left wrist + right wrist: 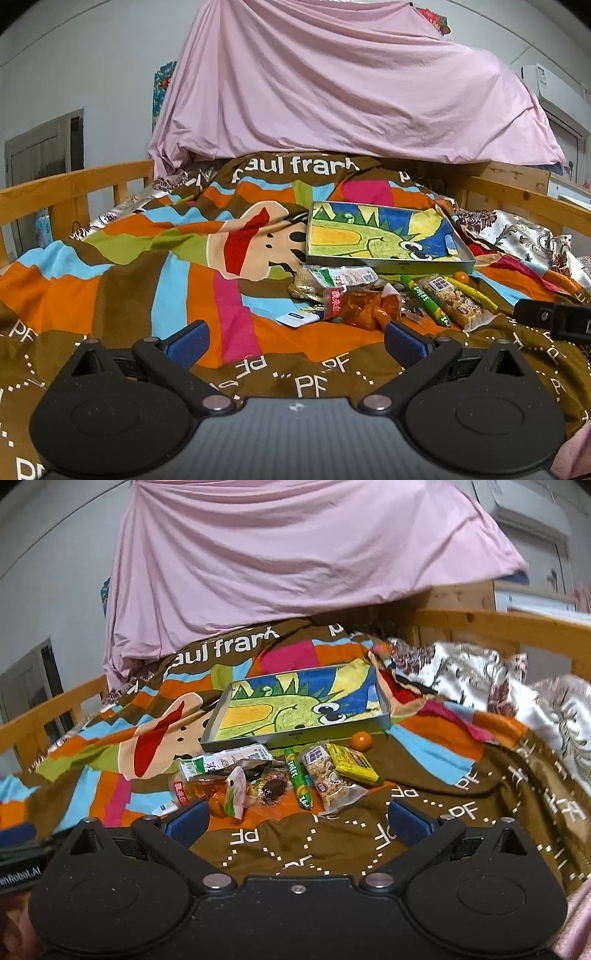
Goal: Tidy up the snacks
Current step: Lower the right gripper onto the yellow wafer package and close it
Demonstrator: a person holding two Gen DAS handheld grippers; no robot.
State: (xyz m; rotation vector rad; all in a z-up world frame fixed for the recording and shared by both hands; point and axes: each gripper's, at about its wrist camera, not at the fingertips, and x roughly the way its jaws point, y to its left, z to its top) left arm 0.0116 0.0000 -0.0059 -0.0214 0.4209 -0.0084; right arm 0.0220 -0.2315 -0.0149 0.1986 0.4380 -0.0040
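Note:
A shallow grey box [388, 264] [295, 736] with a cartoon dinosaur lining lies on the bed. In front of it is a heap of snacks: a white-green packet [343, 277] [218, 762], an orange-red packet [362, 306] [201, 792], a green stick [428, 301] [298, 777], a clear nut bar [456, 302] [330, 779], a yellow pack [476, 293] [351, 764], a small orange ball [461, 276] [361, 740]. My left gripper [295, 341] is open and empty, just short of the heap. My right gripper [295, 821] is open and empty, near the heap's front.
A colourful striped blanket [147, 266] [424, 760] covers the bed. Wooden rails [74, 184] [498, 624] run along both sides. A pink sheet [332, 81] [277, 554] drapes over the far end. The right gripper's body [554, 317] shows at the left view's right edge.

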